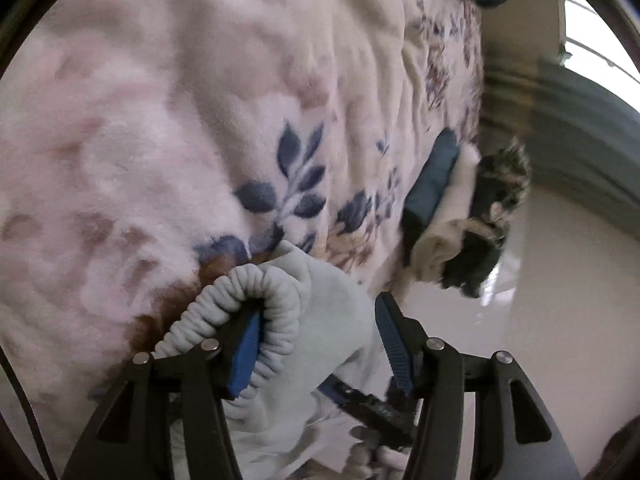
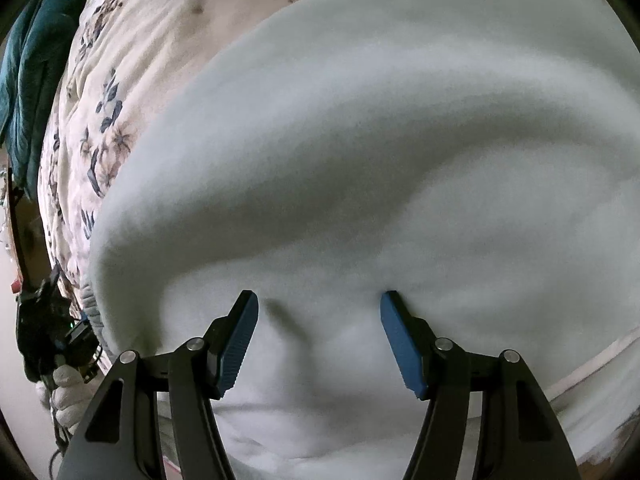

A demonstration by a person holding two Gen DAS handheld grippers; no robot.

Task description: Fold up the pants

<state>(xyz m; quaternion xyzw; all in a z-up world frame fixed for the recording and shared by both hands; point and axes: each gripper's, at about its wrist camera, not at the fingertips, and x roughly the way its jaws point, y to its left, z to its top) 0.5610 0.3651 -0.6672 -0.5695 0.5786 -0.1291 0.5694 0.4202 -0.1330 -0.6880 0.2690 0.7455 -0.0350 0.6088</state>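
Observation:
The pale grey fleece pants (image 2: 360, 140) lie in a soft heap on the bed and fill the right wrist view. My right gripper (image 2: 319, 296) points down at them, jaws wide, both fingertips resting on the fabric with nothing pinched. In the left wrist view the pants' ribbed elastic waistband (image 1: 256, 284) curls over my left gripper's (image 1: 320, 306) left finger, and grey fabric lies in the wide gap; the right finger stands free of the cloth. The other gripper (image 1: 372, 404) shows low in that view, held by a gloved hand (image 1: 372, 456).
A fluffy pink-white blanket (image 1: 180, 120) with blue leaf print covers the bed. A folded stack of teal, white and dark fuzzy clothes (image 1: 452, 208) sits at the bed's edge, beside pale floor (image 1: 560, 320). Teal cloth (image 2: 28, 80) lies along the far side.

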